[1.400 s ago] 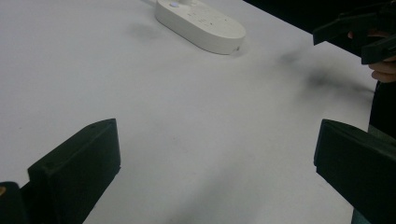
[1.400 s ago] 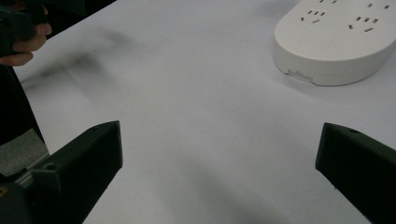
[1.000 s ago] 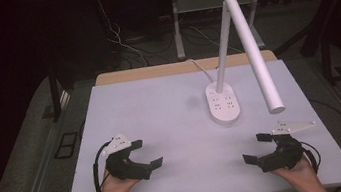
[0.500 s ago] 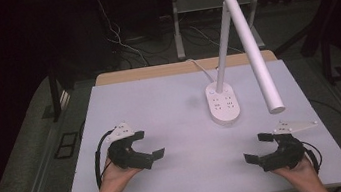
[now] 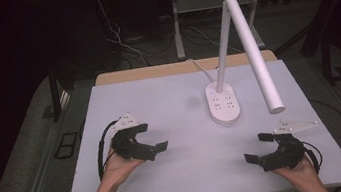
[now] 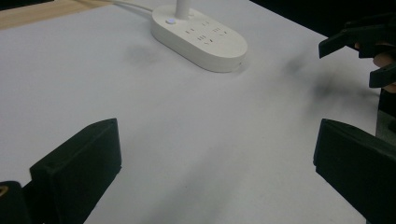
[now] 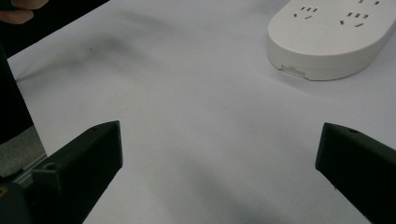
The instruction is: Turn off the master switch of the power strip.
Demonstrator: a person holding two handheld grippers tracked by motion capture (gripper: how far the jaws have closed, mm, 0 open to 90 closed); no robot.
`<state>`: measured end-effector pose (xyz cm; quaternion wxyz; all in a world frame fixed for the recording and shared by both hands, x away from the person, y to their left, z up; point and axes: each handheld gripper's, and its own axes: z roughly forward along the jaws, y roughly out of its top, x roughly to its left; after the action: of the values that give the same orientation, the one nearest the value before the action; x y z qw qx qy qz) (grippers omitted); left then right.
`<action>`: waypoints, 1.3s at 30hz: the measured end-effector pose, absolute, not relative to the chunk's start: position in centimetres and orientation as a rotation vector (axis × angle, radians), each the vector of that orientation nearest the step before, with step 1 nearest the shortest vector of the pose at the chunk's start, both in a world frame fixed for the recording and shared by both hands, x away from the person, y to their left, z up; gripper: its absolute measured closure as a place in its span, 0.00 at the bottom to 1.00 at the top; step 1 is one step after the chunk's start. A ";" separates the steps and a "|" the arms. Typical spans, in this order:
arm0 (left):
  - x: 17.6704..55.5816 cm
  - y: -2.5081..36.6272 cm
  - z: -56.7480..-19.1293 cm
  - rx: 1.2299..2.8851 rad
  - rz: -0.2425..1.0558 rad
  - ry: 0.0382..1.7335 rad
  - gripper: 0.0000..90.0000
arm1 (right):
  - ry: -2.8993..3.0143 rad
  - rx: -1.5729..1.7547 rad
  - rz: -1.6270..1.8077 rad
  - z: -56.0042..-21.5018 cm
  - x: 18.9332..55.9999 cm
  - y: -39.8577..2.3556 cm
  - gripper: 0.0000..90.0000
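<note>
The table (image 5: 158, 97) carries 1 item: a white lamp (image 5: 247, 45) whose oval base (image 5: 223, 103) doubles as a socket strip, standing at 1 o'clock from the table centre. Its head slopes down toward 4 o'clock and ends above the bare surface, between the base and the right gripper (image 5: 256, 147).

The left gripper (image 5: 158, 147) hovers at 8 o'clock, jaws spread wide and holding nothing. The right gripper sits at 4 o'clock, jaws likewise wide apart and empty.

Risks (judged from this layout):
- The overhanging head is near the right gripper; a raised reach toward the base could strike it and tip the lamp.
- The cord (image 5: 198, 67) leaves at 11 o'clock from the base; dragging the base could snag it.

Position relative to fingers: in the left gripper view the base (image 6: 201, 30) lies well ahead at 12 o'clock, apart from both jaws. In the right gripper view the base (image 7: 336, 37) lies ahead at 1 o'clock, untouched.
</note>
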<state>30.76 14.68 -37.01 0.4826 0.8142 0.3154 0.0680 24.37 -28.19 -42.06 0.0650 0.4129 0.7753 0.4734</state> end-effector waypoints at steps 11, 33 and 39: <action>32.2 13.9 -35.6 2.006 0.166 0.749 0.00 | 2.336 1.252 1.427 -42.1 24.4 -28.3 0.00; 35.7 11.7 -33.9 2.057 0.159 0.724 0.00 | 2.336 1.259 1.427 -42.1 24.5 -28.6 0.00; 36.6 11.5 -33.5 2.057 0.167 0.731 0.00 | 2.333 1.257 1.428 -42.1 24.4 -28.5 0.00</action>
<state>36.59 11.45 -33.48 0.4584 0.8351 0.2966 0.0677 24.42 -28.48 -42.11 0.0655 0.4166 0.7734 0.4733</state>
